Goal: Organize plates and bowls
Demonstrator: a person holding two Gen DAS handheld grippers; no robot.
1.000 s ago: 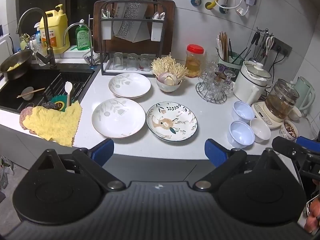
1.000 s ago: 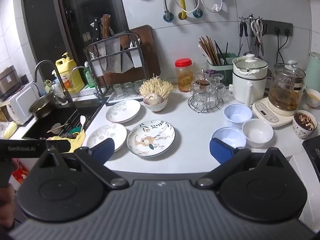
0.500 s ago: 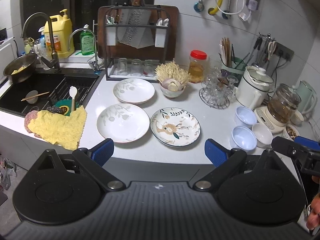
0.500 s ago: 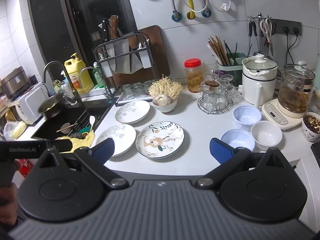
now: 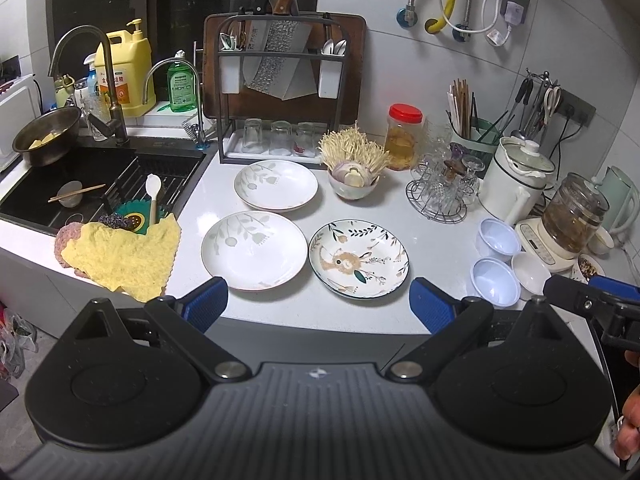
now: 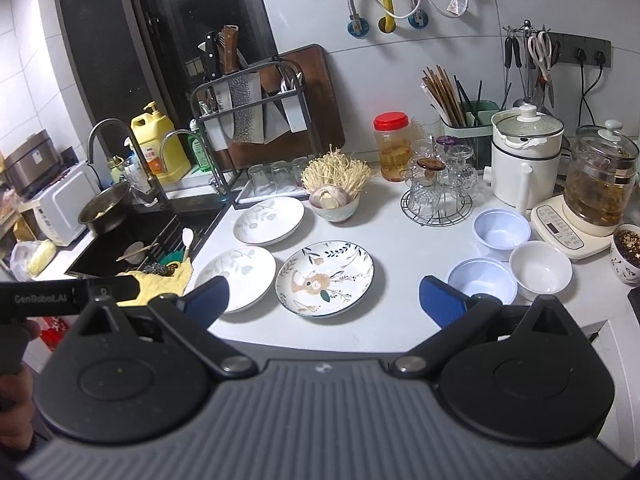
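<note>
1. The left tool hung over the near edge of the white worktop, its blue fingers spread wide with nothing between them.
2. The right tool hung likewise at the front edge, its fingers released and empty.
3. Three plates lay apart on the worktop: a deer-patterned plate near the front, a white leaf-print plate just to its left, and a second leaf-print plate behind that, before the knife rack.
4. To the right, two pale blue bowls and a small white bowl sat clustered close together beside the kettle base.
5. A yellow cloth draped over the sink edge at left.
6. A bowl of enoki mushrooms stood behind the plates.
</note>
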